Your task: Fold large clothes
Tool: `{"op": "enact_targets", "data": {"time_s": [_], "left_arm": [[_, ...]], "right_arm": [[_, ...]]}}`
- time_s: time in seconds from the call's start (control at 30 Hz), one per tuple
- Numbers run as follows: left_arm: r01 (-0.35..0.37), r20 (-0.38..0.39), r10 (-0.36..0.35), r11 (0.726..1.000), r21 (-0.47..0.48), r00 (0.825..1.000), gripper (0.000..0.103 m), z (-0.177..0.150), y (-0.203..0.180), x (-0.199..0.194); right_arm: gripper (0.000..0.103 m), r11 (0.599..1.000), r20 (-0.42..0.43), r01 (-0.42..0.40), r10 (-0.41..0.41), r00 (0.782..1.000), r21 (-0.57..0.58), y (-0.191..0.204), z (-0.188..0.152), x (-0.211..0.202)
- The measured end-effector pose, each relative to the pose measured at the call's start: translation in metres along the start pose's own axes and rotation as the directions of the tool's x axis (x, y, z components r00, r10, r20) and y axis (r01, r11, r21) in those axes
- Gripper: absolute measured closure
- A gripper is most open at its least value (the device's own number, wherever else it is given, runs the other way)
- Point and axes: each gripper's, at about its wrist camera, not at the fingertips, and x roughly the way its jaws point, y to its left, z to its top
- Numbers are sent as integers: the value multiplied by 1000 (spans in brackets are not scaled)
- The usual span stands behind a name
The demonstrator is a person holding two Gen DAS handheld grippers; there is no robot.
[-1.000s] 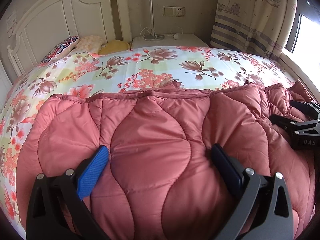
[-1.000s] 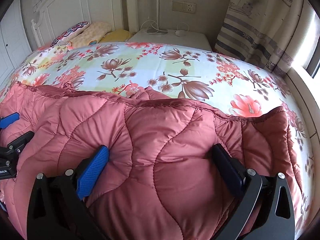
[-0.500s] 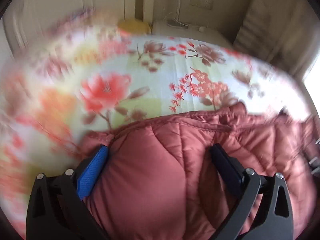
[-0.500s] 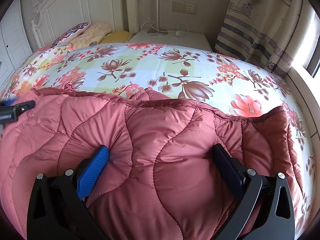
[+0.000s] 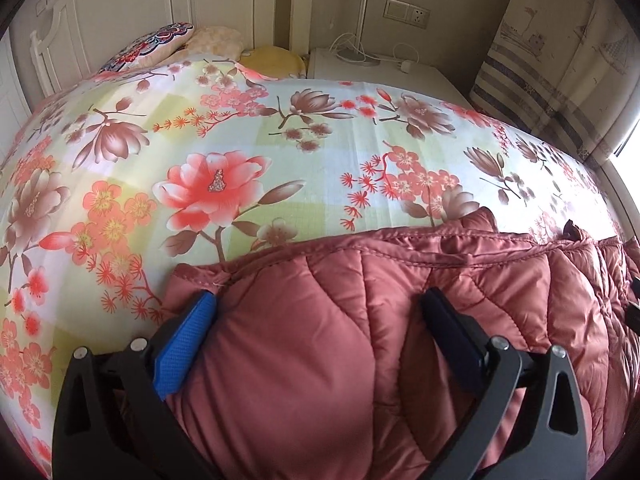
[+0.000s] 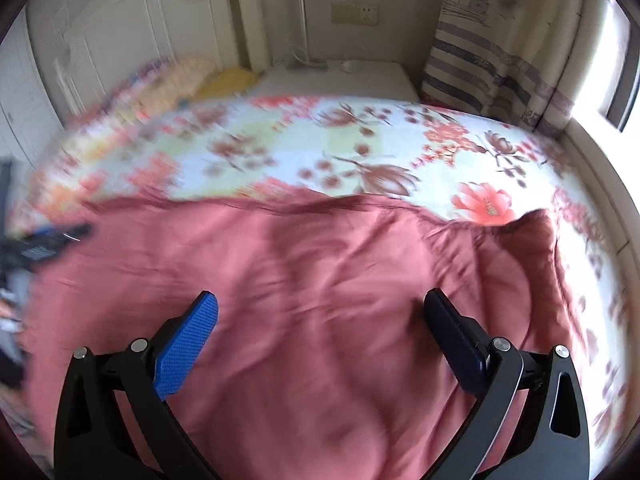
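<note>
A quilted dusty-pink jacket (image 5: 360, 340) lies spread across the near part of a floral bed sheet (image 5: 280, 140). My left gripper (image 5: 318, 298) is open at the jacket's left corner, its fingers pressed down into the puffy fabric, which bulges between them. In the blurred right wrist view, the jacket (image 6: 320, 280) looks flatter, and my right gripper (image 6: 320, 298) hovers open just over its middle. The left gripper (image 6: 44, 240) shows as a dark blur at the jacket's left edge.
Pillows (image 5: 160, 40) lie against a white headboard (image 5: 120, 8) at the far end of the bed. A white nightstand (image 5: 380, 72) with cables stands beside them. A striped curtain (image 5: 540, 60) and a bright window are on the right.
My left gripper has slid left along the jacket to its left corner. The right gripper has come off the fabric, and its view is now blurred by motion.
</note>
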Motion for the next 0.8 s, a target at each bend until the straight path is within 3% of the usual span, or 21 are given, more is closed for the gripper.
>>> {"op": "enact_targets", "data": {"time_s": [0.1, 0.17, 0.23, 0.3, 0.43, 0.53, 0.6, 0.67, 0.73, 0.8], "left_arm": [[2, 0, -2, 1000, -2, 1000, 2, -1, 0, 0], [1, 0, -1, 1000, -1, 1000, 2, -1, 0, 0], [1, 1, -1, 1000, -1, 1000, 2, -1, 1, 0], [2, 2, -2, 1000, -9, 1000, 2, 0, 2, 0], [-1, 2, 1, 1000, -11, 1000, 2, 0, 0, -1], [-1, 3, 1, 1000, -11, 1000, 2, -1, 0, -1], [-3, 3, 3, 1000, -9, 1000, 2, -1, 0, -1], [-4, 4, 4, 1000, -8, 1000, 2, -1, 0, -1], [-3, 4, 3, 1000, -9, 1000, 2, -1, 0, -1], [-1, 4, 1, 1000, -8, 1000, 2, -1, 0, -1]], "right_arm": [[4, 983, 71, -43, 56, 996, -177, 54, -12, -28], [4, 954, 37, -90, 104, 994, -285, 82, -28, -23], [4, 923, -37, -89, 81, 996, -373, 105, -51, 7], [4, 921, 51, -76, 102, 993, -381, 105, -61, 14], [4, 931, 8, -136, 147, 989, -339, 97, -53, 20], [4, 932, 20, -121, 136, 991, -341, 99, -53, 18], [4, 949, 29, -73, 86, 996, -307, 100, -52, 9], [5, 955, 57, -88, 108, 993, -282, 100, -56, -7], [4, 938, 80, -132, 166, 983, -321, 107, -65, -14], [4, 918, 73, -86, 123, 990, -388, 114, -77, -5]]}}
